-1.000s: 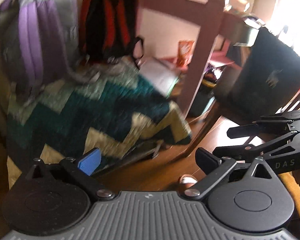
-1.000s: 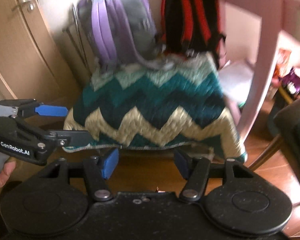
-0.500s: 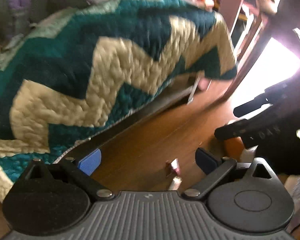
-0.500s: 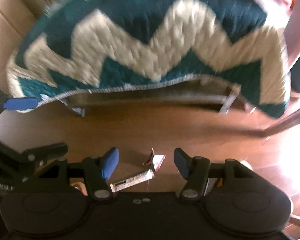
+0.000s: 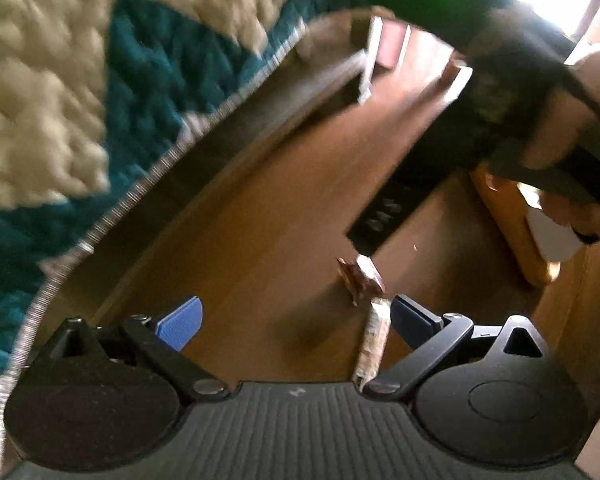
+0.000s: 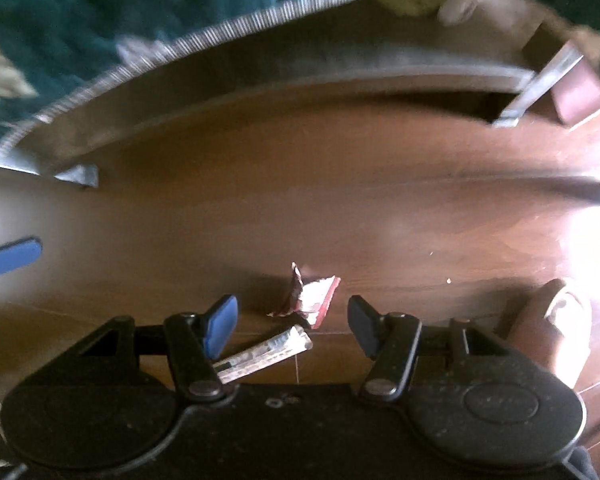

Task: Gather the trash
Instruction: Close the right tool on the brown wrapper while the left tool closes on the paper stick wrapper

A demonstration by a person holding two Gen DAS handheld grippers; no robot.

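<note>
Dropping from room level, both wrist views have gone from backpacks and desk to bare wooden floor [image 6: 380,208] under the hanging zigzag quilt [image 5: 60,80], so the search is over and pickup looks next. Right gripper [image 6: 292,320] wide open, empty, straddling the crumpled maroon wrapper [image 6: 308,296]; silvery wrapper strip [image 6: 268,354] lies just beside its left finger. Left gripper [image 5: 296,322] also spread, empty, with both scraps near its right fingertip.
</note>
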